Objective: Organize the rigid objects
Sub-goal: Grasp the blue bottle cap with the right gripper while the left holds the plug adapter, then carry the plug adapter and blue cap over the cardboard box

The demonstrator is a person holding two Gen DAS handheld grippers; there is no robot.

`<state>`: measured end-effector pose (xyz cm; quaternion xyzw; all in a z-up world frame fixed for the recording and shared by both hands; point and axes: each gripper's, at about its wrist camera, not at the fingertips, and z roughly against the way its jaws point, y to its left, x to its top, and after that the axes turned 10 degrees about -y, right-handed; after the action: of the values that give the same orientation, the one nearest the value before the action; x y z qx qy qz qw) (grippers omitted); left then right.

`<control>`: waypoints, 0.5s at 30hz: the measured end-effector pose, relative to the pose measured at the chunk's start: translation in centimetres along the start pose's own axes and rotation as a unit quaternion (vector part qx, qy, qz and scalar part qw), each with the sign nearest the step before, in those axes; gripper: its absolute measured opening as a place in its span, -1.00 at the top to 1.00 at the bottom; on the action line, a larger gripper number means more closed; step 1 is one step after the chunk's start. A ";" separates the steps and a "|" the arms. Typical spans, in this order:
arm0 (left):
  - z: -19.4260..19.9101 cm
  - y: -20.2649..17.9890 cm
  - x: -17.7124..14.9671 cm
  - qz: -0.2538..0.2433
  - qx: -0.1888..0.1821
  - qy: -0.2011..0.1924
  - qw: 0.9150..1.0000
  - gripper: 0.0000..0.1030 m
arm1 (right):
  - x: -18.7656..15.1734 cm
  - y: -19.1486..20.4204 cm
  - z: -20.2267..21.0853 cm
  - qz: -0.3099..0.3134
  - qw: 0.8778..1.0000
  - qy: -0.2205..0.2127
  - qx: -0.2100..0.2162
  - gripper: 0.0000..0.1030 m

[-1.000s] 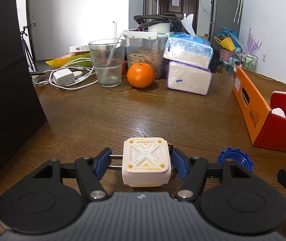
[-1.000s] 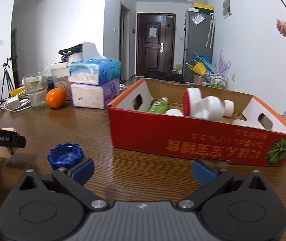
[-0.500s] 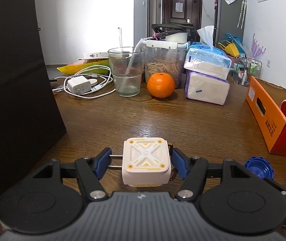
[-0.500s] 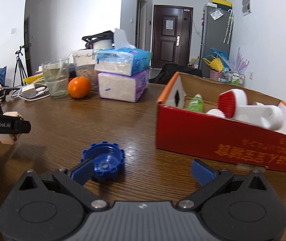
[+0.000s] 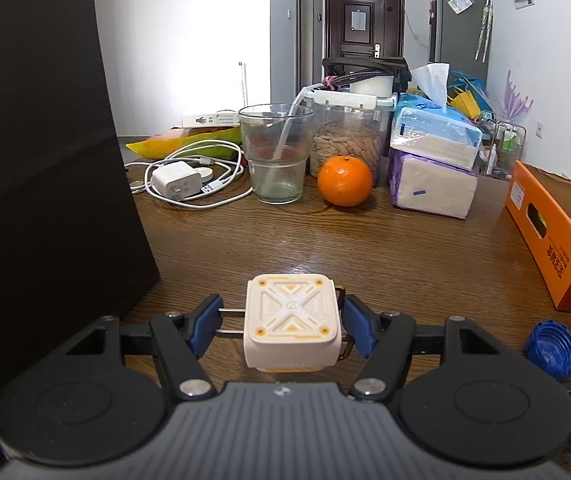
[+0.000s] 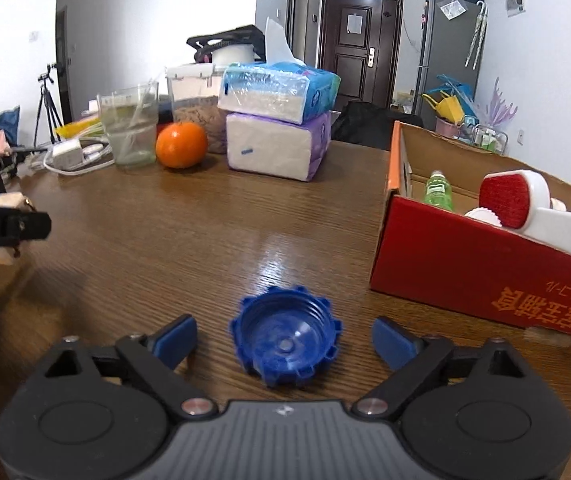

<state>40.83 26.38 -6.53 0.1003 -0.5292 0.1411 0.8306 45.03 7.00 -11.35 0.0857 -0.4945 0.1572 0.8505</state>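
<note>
My left gripper (image 5: 281,330) is shut on a cream square plug adapter (image 5: 292,328) with an orange X pattern; its metal prongs point left against the left pad. It is held just above the wooden table. My right gripper (image 6: 283,338) is open, its blue pads either side of a blue ribbed bottle cap (image 6: 285,340) lying open side up on the table, not touching it. The cap also shows in the left wrist view (image 5: 551,354). A red and orange cardboard box (image 6: 461,264) to the right holds a green bottle (image 6: 437,190) and a white brush with a red pad (image 6: 513,200).
A black box (image 5: 45,184) stands close on the left. At the back of the table are a white charger with cables (image 5: 177,178), a glass (image 5: 277,152), an orange (image 5: 345,180), a clear jar (image 5: 349,136) and two stacked tissue packs (image 5: 433,164).
My right gripper has swung left and forward so the blue cap now lies between its open pads. My left gripper, still holding the adapter, has shifted its view to the left.
</note>
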 end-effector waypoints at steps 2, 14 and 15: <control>0.1 0.0 0.0 -0.001 0.000 -0.001 1.000 -0.30 | 0.0 -0.1 0.1 -0.005 1.000 -0.003 0.007 -0.50; 0.1 -0.1 -0.1 -0.003 0.000 -0.004 1.000 -0.30 | -0.1 -1.1 0.7 -0.033 0.999 -0.021 0.004 -0.01; 0.2 -0.1 -0.1 -0.003 0.000 -0.005 1.000 -0.30 | -0.1 -1.1 0.9 -0.033 0.999 -0.024 0.003 -0.01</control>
<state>40.69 26.21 -6.53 0.1020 -0.5331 0.1382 0.8284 44.66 5.66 -11.01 0.1084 -0.5112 0.1288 0.8428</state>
